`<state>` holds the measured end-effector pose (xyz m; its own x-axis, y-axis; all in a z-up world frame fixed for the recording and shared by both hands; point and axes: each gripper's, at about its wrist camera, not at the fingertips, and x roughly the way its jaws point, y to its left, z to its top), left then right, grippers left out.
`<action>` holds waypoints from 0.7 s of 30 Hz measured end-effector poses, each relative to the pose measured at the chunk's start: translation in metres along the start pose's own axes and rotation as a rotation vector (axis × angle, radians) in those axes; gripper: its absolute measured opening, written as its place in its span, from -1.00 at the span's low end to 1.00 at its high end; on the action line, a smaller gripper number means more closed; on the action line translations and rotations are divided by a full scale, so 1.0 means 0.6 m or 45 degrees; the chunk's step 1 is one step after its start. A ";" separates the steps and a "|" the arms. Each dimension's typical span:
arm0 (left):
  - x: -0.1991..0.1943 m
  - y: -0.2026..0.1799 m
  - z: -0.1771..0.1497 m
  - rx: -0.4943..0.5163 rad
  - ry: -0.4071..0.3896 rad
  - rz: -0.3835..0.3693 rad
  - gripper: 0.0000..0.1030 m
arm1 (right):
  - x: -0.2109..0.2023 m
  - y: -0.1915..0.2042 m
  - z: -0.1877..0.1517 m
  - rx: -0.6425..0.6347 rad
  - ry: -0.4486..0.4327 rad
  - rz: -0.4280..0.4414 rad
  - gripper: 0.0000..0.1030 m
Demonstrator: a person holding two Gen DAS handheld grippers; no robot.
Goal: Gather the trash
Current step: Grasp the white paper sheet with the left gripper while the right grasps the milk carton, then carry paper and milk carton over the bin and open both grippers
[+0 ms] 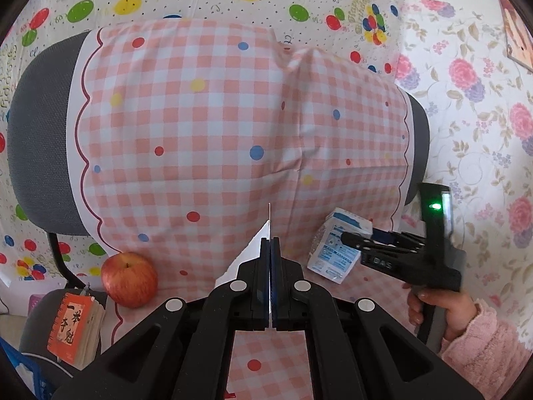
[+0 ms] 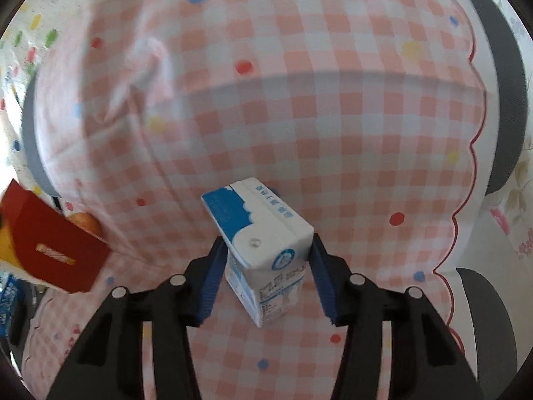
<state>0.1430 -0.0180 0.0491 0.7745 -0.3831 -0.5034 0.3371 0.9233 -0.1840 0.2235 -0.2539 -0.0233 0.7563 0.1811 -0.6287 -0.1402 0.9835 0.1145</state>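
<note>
My left gripper (image 1: 269,243) is shut on a thin flat card, seen edge-on as a white sheet (image 1: 248,256); in the right wrist view it shows as a red card (image 2: 56,250) at the left. A white and blue milk carton (image 2: 263,253) stands on the pink checked cloth (image 2: 266,100), between the blue pads (image 2: 213,283) of my right gripper (image 2: 266,266). The jaws flank the carton closely; contact is not clear. In the left wrist view the right gripper (image 1: 346,238) reaches the carton (image 1: 336,250) from the right.
A red apple (image 1: 130,278) sits on the cloth at the left front, with an orange notepad (image 1: 75,328) beside it. A grey chair back (image 1: 40,140) under the cloth rises behind. Floral wallpaper (image 1: 473,100) is at the right.
</note>
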 end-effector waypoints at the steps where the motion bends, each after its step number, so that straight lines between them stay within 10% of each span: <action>1: -0.003 -0.002 -0.001 0.001 -0.003 -0.007 -0.99 | -0.013 0.006 -0.003 -0.012 -0.008 -0.001 -0.06; 21: -0.139 -0.201 -0.114 0.120 0.019 -0.459 -0.99 | -0.356 0.023 -0.214 0.096 -0.108 -0.204 -0.05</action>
<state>0.0011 -0.0953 0.0556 0.5895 -0.6819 -0.4330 0.6351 0.7225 -0.2731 -0.0221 -0.2790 0.0141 0.8168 0.0186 -0.5767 0.0322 0.9964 0.0779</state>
